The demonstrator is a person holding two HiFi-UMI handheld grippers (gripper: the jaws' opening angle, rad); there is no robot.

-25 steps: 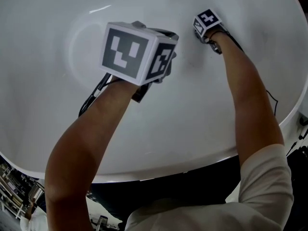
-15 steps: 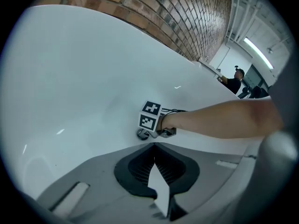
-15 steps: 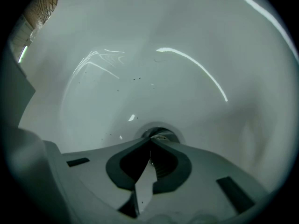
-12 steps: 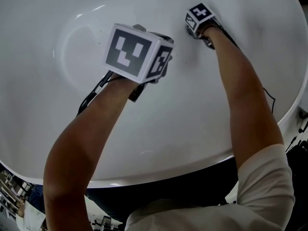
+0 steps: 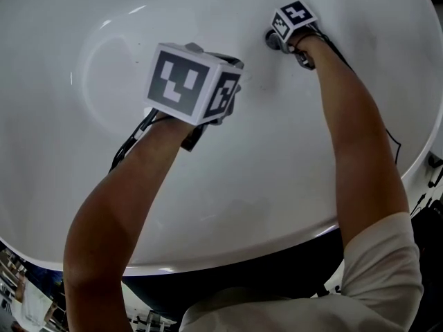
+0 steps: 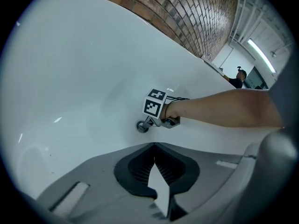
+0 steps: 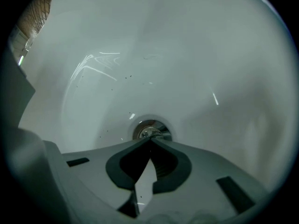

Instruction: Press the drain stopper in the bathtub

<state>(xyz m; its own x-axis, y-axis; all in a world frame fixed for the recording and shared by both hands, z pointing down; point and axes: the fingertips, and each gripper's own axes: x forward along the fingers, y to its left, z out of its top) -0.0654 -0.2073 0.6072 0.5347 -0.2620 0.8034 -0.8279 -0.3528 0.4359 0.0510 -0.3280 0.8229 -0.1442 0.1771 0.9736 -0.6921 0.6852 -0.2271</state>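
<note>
The chrome drain stopper sits in the floor of the white bathtub. My right gripper is shut, and its closed tips rest on the near edge of the stopper. In the head view the stopper shows as a dark disc just left of the right gripper's marker cube. My left gripper is shut on nothing and hovers above the tub floor, short of the drain stopper. It looks toward the right gripper. Its large marker cube hides its jaws in the head view.
The tub's curved walls rise all around, with the near rim at the person's body. Black cables trail from the left gripper. A brick wall stands beyond the tub, and a distant person is in the background.
The right gripper has moved farther into the tub and now sits at the drain stopper, which shows beside its cube. The left gripper has shifted only slightly.
</note>
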